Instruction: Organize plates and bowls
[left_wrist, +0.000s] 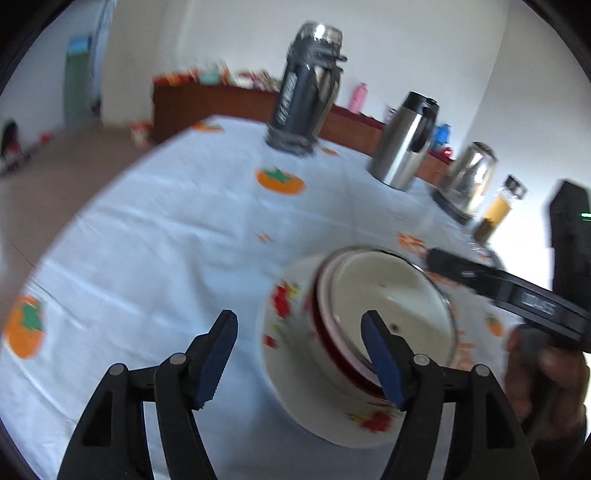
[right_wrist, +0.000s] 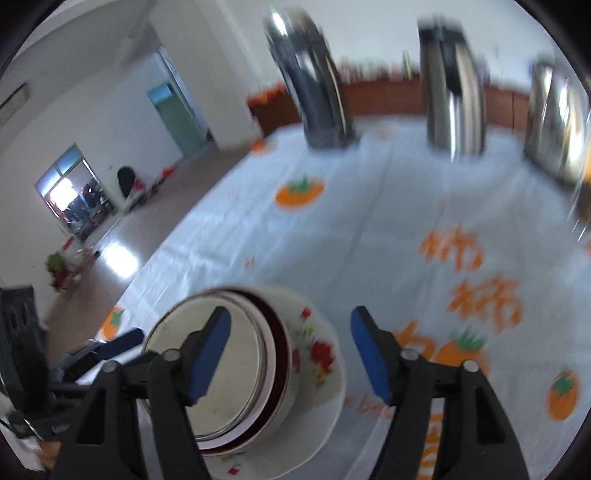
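A stack of dishes stands on the tablecloth: a white plate with red flowers (left_wrist: 291, 376) at the bottom, a dark red bowl (left_wrist: 325, 332) on it, and a cream bowl (left_wrist: 391, 295) nested on top. My left gripper (left_wrist: 299, 362) is open and empty, its right finger over the stack. In the right wrist view the flowered plate (right_wrist: 321, 373) and cream bowl (right_wrist: 236, 369) sit low left. My right gripper (right_wrist: 290, 354) is open and empty, its left finger over the bowl. The right gripper's body (left_wrist: 517, 291) shows in the left wrist view.
A dark thermos (left_wrist: 306, 92), a steel flask (left_wrist: 406, 144), a glass kettle (left_wrist: 469, 181) and an amber bottle (left_wrist: 498, 210) line the table's far side. The white cloth (left_wrist: 166, 240) has orange fruit prints. A brown cabinet (left_wrist: 207, 107) stands behind.
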